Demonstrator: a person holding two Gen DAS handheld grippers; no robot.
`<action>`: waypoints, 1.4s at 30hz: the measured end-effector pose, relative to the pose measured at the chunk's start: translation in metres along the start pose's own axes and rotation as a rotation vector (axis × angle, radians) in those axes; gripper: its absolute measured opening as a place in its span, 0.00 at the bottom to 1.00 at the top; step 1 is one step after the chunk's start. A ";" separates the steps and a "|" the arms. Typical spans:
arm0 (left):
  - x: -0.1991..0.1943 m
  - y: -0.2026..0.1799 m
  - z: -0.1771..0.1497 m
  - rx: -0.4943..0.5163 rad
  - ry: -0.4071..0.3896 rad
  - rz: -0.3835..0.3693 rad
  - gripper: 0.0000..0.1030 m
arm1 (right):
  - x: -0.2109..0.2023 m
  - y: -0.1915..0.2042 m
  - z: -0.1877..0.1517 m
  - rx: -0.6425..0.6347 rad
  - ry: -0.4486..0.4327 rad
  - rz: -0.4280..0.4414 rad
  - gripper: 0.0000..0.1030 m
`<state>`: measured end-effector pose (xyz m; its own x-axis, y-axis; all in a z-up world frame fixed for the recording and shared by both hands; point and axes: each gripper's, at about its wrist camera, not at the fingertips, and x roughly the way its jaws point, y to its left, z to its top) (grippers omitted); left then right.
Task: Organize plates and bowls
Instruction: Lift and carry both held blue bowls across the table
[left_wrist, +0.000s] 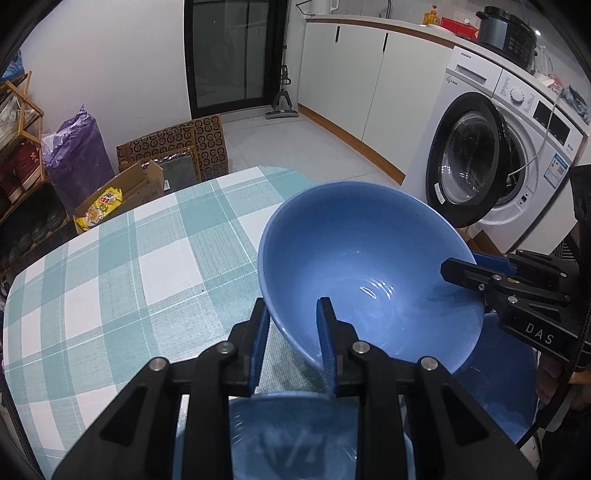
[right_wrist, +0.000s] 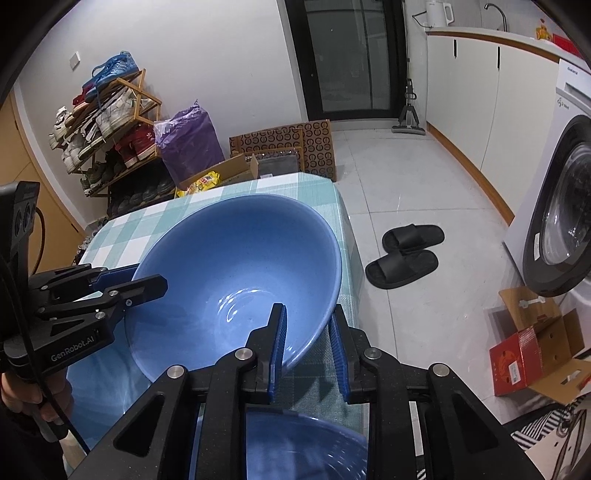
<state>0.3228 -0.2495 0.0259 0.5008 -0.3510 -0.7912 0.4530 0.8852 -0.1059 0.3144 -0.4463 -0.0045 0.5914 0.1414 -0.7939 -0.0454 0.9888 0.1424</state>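
Note:
A big blue bowl (left_wrist: 354, 258) is held tilted above the checked table (left_wrist: 129, 266). My left gripper (left_wrist: 293, 314) straddles the bowl's near-left rim, one finger inside and one outside. My right gripper (right_wrist: 306, 321) straddles the opposite rim of the same bowl (right_wrist: 236, 266) and also shows in the left wrist view (left_wrist: 476, 273). The left gripper shows in the right wrist view (right_wrist: 136, 280). A second blue bowl (left_wrist: 291, 435) lies on the table under the left gripper; a blue dish (right_wrist: 306, 446) lies under the right gripper. Another blue dish (left_wrist: 495, 387) lies beside it.
The table's right edge (right_wrist: 351, 258) drops to a tiled floor with black slippers (right_wrist: 406, 254). A washing machine (left_wrist: 498, 166) with its door open stands to the right. Cardboard boxes (left_wrist: 173, 147), a purple bag (right_wrist: 188, 140) and a shoe rack (right_wrist: 103, 125) stand beyond the table.

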 end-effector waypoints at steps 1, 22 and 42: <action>-0.002 0.000 0.000 0.000 -0.002 0.002 0.24 | -0.003 0.001 0.000 -0.002 -0.005 -0.001 0.23; -0.073 0.005 -0.008 -0.007 -0.103 0.019 0.24 | -0.078 0.035 0.003 -0.051 -0.104 0.000 0.23; -0.137 0.039 -0.037 -0.058 -0.172 0.050 0.24 | -0.129 0.108 -0.007 -0.126 -0.155 0.039 0.23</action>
<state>0.2441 -0.1556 0.1082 0.6429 -0.3489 -0.6819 0.3838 0.9171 -0.1074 0.2274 -0.3576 0.1086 0.7036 0.1802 -0.6874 -0.1654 0.9823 0.0881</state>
